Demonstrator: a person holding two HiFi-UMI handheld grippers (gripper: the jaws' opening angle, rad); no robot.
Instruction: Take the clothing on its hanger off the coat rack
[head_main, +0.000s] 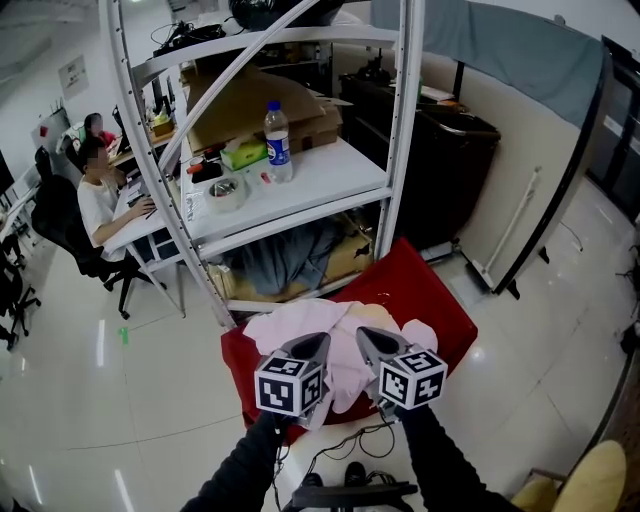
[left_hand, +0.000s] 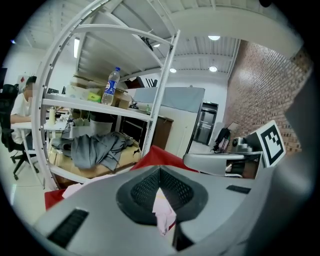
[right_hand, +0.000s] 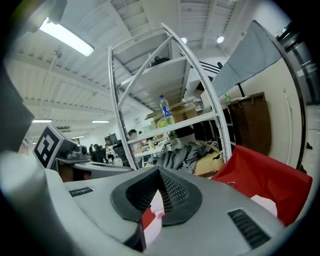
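With our left gripper (head_main: 320, 342) and right gripper (head_main: 364, 336) both clenched on the pale pink soft garment (head_main: 285, 325) just beneath them, we need to carry it level, clear of the white metal rack (head_main: 396, 150) ahead.

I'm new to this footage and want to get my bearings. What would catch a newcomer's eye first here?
The bright red cover at bottom centre of the head view, with a pale pink garment bunched on it. The left gripper and right gripper are both shut on that garment. Behind them stands a tall white rack with a water bottle on its shelf.
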